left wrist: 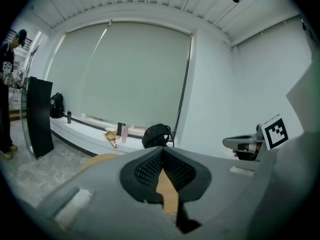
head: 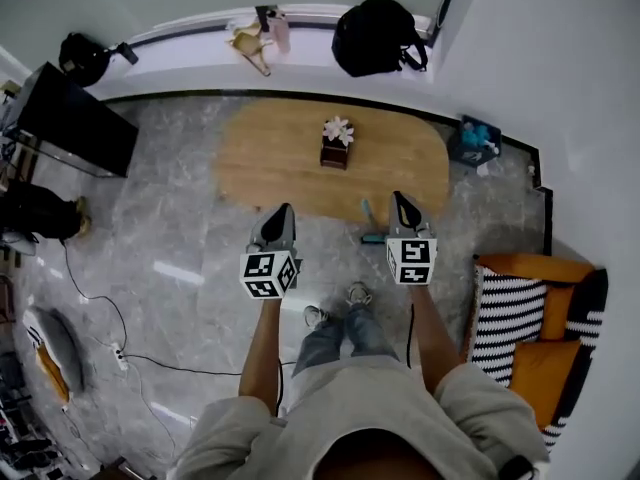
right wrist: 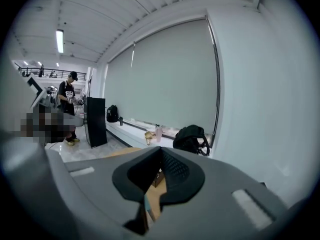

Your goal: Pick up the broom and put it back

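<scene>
Left tool (head: 284,210) and right tool (head: 401,200), both closed empty, hover above the near edge of the table (head: 280,148).

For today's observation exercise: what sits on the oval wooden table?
Only a small brown box holding white flowers. The left gripper and right gripper cover bits of the table's near edge.

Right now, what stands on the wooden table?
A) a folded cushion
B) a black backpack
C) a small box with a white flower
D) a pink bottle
C: the box with the flower sits mid-table; the backpack and the bottle stand on the window ledge.
</scene>
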`<state>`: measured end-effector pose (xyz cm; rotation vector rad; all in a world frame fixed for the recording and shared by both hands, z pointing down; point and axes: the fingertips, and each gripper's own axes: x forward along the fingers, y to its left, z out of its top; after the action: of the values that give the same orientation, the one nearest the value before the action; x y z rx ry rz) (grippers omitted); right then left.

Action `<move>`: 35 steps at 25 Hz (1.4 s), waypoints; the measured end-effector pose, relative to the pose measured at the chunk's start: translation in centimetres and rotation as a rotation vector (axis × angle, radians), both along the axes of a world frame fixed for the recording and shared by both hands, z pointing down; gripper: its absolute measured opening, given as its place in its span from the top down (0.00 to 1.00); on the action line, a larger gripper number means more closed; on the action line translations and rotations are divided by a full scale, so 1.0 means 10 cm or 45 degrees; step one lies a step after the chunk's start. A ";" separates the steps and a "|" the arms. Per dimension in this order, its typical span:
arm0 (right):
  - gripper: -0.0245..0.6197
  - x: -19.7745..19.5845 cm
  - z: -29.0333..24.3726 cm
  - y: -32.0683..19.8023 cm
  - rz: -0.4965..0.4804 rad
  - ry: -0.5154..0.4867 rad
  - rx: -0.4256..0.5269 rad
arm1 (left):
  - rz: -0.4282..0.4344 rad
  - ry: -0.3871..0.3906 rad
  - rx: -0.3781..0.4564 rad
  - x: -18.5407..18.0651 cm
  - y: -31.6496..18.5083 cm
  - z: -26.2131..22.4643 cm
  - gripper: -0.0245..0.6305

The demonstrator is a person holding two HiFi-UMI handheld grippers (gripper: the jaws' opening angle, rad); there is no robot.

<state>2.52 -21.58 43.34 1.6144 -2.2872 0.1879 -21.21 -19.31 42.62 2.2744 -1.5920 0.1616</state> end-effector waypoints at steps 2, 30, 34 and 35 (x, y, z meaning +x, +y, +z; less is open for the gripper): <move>0.96 -0.03 -0.26 -0.05 -0.021 0.002 0.049 | -0.026 -0.006 0.038 -0.10 -0.02 -0.23 0.96; 0.96 -0.12 -1.53 0.11 -0.063 -0.039 0.261 | -0.080 -0.045 0.275 -0.44 0.14 -1.52 0.96; 0.96 -0.13 -1.49 0.12 -0.071 -0.022 0.257 | -0.075 -0.047 0.268 -0.42 0.15 -1.50 0.96; 0.96 -0.13 -1.49 0.13 -0.074 -0.023 0.257 | -0.073 -0.050 0.267 -0.42 0.15 -1.50 0.96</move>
<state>1.17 -20.30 28.48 1.6435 -2.4298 -0.0441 -25.40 -17.81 27.64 2.3899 -1.7668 0.0251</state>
